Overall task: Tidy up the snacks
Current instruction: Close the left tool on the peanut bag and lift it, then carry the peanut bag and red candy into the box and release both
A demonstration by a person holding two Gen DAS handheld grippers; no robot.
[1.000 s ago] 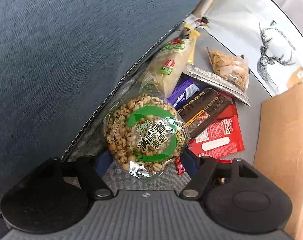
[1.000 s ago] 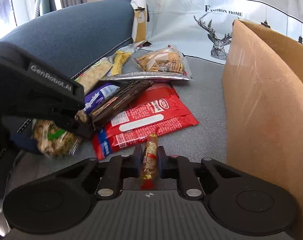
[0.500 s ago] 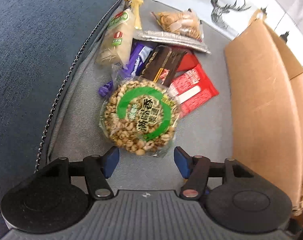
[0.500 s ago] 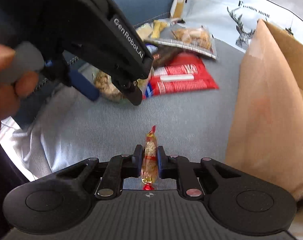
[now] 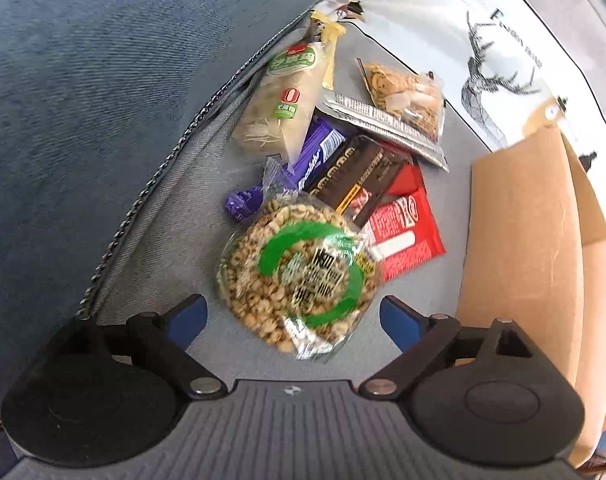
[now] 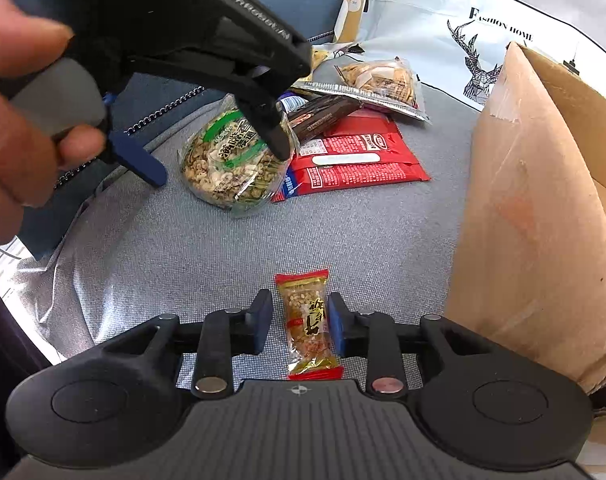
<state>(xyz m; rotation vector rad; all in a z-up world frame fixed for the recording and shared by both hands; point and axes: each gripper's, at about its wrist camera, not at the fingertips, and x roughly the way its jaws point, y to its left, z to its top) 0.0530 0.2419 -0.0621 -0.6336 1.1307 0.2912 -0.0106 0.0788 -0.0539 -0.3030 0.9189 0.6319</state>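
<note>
Left gripper (image 5: 293, 314) spread over puffed-grain pack (image 5: 297, 280) | right gripper (image 6: 300, 326) parted, straddling peanut bar (image 6: 309, 326)

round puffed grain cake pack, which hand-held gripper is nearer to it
Left. The left hand-held gripper is open right at the round puffed grain cake pack, fingers either side. The right hand-held gripper is farther back, around the small peanut bar.

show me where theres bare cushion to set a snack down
Bare grey cushion lies between the red packet, cardboard box and small peanut bar. More lies left of the round puffed-grain pack. The pile behind, up to the cracker bag, is crowded.
</note>
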